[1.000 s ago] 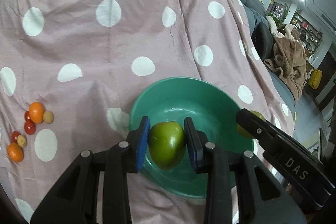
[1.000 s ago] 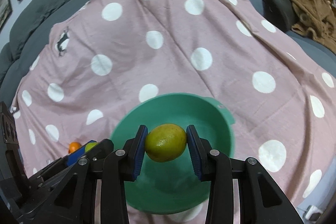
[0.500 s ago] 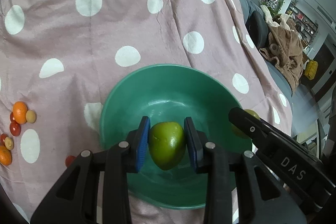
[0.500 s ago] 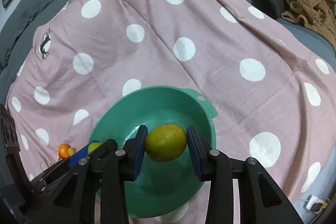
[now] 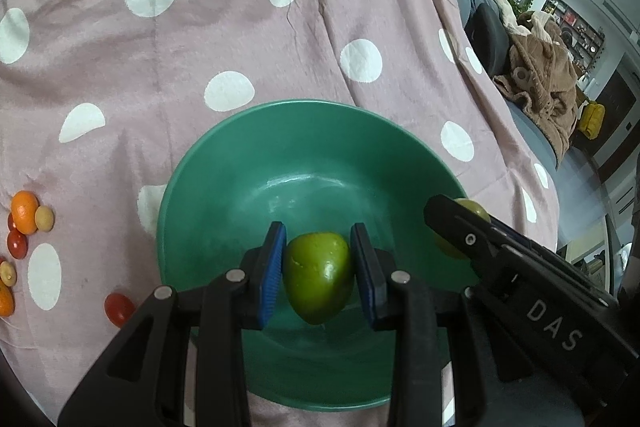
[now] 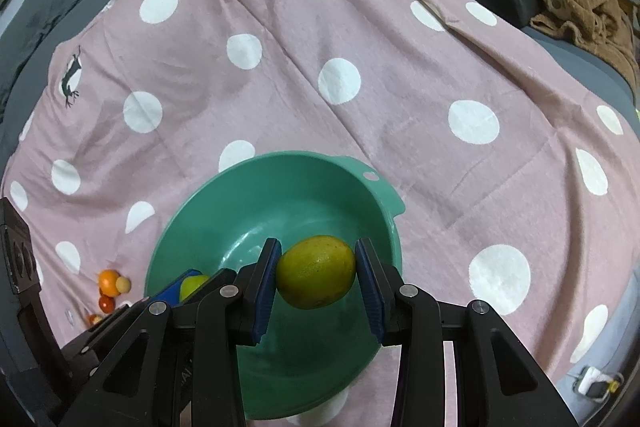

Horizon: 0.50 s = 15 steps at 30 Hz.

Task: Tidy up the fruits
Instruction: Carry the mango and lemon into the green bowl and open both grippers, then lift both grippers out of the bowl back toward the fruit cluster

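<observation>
At far left, nine o'clock in the left wrist view: loose small fruits (image 5: pixel 25 218), an orange one, red ones and pale ones, lie on the spotted cloth (image 5: pixel 224 27), well apart from the bowl; one red fruit (image 5: pixel 119 308) sits nearer, at about eight o'clock of the bowl.
Green bowl (image 5: pixel 240 163): rests on the cloth at picture centre; its floor looks bare of fruit, so far as the tools leave it in view.
Left tool (image 5: pixel 319 274): partly closed, blue pads pressed on both flanks of a green apple (image 5: pixel 319 277), which hangs over the bowl's near side, at six o'clock.
Right tool (image 6: pixel 316 271): partly closed, pads clamped on the ends of a yellow-green lemon (image 6: pixel 316 271), held over the bowl interior; in the left wrist view it enters at four o'clock of the bowl.
Cloth to the right: bare of fruit in both views.
Step in hand (judgement): delivery of two fruits to the bowl, both carried and neither released.
Next move (judgement): lower each fruit close to the bowl floor, then widen the pads gently, one tool at a time, so the fruits neither collide nor roll over the rim.
Remaining work (judgement): the small fruits at nine o'clock are yet to be gathered.
</observation>
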Each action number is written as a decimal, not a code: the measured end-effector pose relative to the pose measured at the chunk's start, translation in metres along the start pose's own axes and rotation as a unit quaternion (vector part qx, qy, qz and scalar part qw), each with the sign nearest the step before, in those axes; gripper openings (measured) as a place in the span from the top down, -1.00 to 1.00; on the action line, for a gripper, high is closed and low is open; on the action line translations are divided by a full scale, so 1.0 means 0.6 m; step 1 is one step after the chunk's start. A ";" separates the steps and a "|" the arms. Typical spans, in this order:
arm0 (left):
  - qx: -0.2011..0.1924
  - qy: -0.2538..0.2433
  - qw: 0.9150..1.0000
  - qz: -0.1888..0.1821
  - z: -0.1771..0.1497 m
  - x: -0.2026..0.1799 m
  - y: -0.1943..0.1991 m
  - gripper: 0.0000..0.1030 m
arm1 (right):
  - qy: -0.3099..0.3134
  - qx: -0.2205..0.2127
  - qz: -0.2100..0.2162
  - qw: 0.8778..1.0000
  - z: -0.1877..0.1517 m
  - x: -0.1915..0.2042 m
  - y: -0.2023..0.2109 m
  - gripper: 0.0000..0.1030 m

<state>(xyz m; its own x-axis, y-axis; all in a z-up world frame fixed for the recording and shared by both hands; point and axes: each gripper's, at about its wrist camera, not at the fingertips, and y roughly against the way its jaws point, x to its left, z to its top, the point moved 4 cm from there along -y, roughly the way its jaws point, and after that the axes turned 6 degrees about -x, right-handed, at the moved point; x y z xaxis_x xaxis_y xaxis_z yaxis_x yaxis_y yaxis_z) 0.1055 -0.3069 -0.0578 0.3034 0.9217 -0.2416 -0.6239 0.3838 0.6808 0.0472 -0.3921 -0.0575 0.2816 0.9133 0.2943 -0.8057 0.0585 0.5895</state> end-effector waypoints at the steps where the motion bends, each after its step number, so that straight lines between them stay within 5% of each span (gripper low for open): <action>1: 0.001 0.000 1.000 0.000 0.000 -0.001 -0.001 0.36 | 0.000 0.001 0.000 1.000 0.000 0.000 -0.001 0.22; 11: 0.008 -0.003 1.000 -0.004 -0.004 -0.005 -0.005 0.36 | 0.001 0.008 -0.018 1.000 -0.002 -0.003 -0.006 0.22; 15: -0.004 -0.004 1.000 -0.001 0.000 -0.002 0.014 0.05 | 0.001 0.001 -0.012 1.000 0.003 -0.001 0.000 0.19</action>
<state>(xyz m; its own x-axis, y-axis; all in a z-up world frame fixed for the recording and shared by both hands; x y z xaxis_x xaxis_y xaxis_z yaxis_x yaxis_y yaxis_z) 0.0999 -0.3050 -0.0521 0.3110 0.9205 -0.2367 -0.6296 0.3861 0.6742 0.0479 -0.3934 -0.0566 0.3000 0.9121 0.2794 -0.7982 0.0796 0.5971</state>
